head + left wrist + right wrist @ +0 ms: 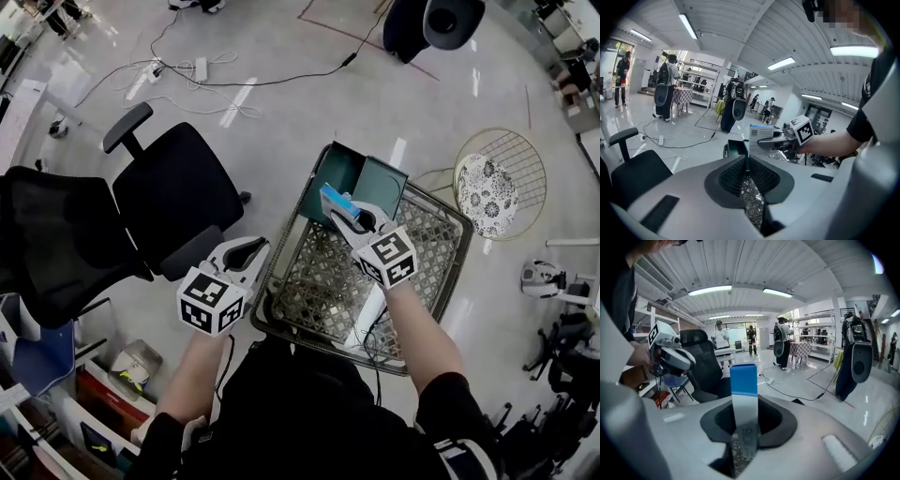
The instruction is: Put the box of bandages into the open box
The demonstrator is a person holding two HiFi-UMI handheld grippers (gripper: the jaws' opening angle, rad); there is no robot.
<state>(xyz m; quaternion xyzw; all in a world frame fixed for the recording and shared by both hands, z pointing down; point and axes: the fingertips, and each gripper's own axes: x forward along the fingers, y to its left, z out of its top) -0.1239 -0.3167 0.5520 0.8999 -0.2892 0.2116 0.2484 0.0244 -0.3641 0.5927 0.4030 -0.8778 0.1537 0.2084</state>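
Note:
The box of bandages [335, 202], white with a blue end, is clamped in my right gripper [348, 215], which is shut on it. It hangs just above the near side of the open dark green box [361, 175], which stands at the far end of a wire mesh basket [281, 319]. In the right gripper view the bandage box [744, 383] stands upright between the jaws. My left gripper [251, 249] hovers at the basket's left rim, shut with nothing in it. From the left gripper view I see the bandage box [759, 133] held over the green box [735, 147].
A black office chair [178, 192] stands left of the basket. A round wire stool with a patterned cushion [497, 183] is at the right. Cables [206, 80] run over the floor behind. A white object [367, 314] lies in the basket under my right forearm.

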